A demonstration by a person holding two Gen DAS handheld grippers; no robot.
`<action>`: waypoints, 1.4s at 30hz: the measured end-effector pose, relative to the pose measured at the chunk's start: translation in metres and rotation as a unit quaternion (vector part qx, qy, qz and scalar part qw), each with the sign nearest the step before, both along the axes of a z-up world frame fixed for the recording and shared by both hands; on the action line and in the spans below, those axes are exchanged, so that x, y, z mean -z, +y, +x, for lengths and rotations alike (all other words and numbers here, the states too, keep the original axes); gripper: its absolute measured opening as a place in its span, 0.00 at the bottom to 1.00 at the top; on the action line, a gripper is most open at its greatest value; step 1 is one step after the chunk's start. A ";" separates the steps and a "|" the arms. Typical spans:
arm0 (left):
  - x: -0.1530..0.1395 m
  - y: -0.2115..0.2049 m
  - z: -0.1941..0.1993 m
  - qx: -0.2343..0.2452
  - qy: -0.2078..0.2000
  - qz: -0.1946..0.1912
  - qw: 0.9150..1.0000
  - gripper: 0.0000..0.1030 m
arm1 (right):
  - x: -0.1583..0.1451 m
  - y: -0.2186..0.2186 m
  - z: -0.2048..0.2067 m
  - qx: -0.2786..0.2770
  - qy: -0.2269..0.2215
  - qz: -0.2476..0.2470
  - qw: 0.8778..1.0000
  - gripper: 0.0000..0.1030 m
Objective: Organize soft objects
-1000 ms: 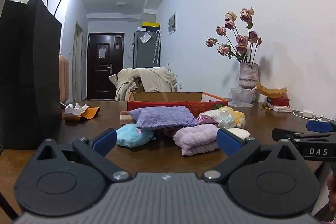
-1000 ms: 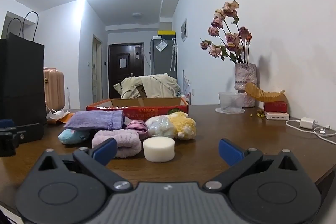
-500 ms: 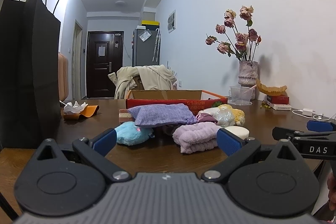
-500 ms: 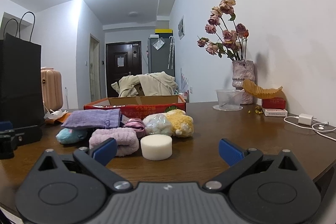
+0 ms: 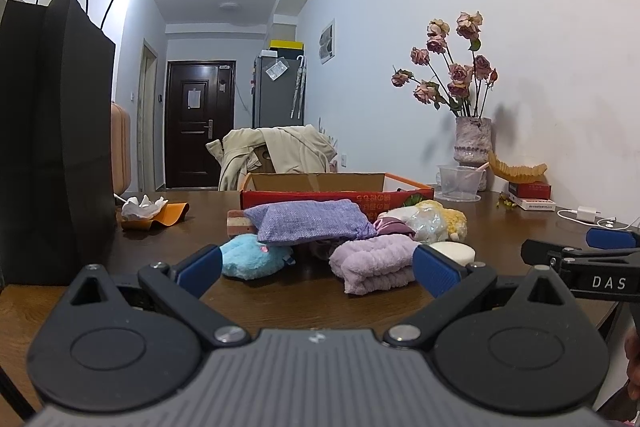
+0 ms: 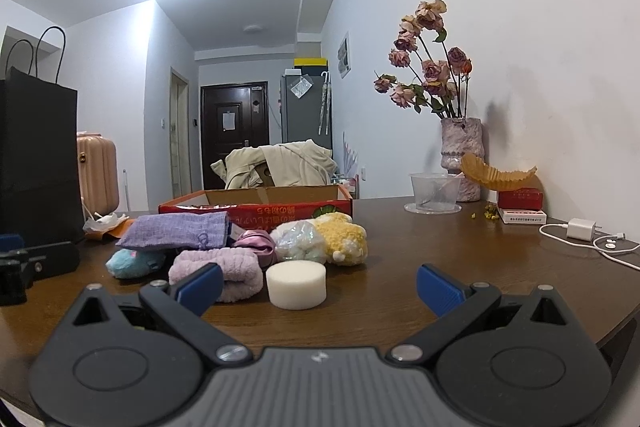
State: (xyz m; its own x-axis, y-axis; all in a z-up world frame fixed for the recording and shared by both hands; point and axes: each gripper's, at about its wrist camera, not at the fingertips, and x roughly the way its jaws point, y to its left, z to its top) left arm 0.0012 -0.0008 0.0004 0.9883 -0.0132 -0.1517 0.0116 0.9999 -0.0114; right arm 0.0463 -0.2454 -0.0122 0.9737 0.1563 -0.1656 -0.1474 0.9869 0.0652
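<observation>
A pile of soft things lies mid-table before a red cardboard box (image 5: 336, 193) (image 6: 256, 205): a purple cloth pouch (image 5: 308, 225) (image 6: 176, 229), a blue plush (image 5: 252, 261) (image 6: 132, 263), a folded lilac towel (image 5: 376, 265) (image 6: 232, 267), a pink satin piece (image 6: 256, 241), an iridescent bag (image 6: 298, 241), a yellow plush (image 6: 344, 237) and a white round sponge (image 6: 296, 285) (image 5: 456, 251). My left gripper (image 5: 316, 269) is open and empty, short of the towel. My right gripper (image 6: 318, 287) is open and empty, just short of the sponge; it also shows in the left wrist view (image 5: 580, 259).
A tall black paper bag (image 5: 52, 139) stands at the left. An orange holder with tissue (image 5: 154, 213) lies beside it. At the right are a flower vase (image 6: 460, 155), a clear plastic cup (image 6: 434, 191), small red boxes (image 6: 520, 205) and a white charger with cable (image 6: 582, 231).
Both grippers have risen slightly and eased toward the pile, so the table and objects sit lower in view. Both stay open and empty.
</observation>
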 end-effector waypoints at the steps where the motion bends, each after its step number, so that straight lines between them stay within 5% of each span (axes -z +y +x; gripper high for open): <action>1: 0.000 0.000 0.000 0.000 0.000 0.000 1.000 1.00 | 0.000 0.000 0.000 0.000 -0.001 0.000 1.000 1.00; 42: -0.003 0.001 0.001 -0.005 0.002 -0.002 1.000 1.00 | -0.001 0.001 0.000 -0.004 -0.001 -0.002 1.000 1.00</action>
State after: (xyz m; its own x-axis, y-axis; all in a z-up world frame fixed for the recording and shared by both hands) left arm 0.0018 -0.0002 0.0030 0.9877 -0.0037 -0.1561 0.0013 0.9999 -0.0160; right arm 0.0460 -0.2448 -0.0113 0.9727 0.1636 -0.1648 -0.1556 0.9860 0.0604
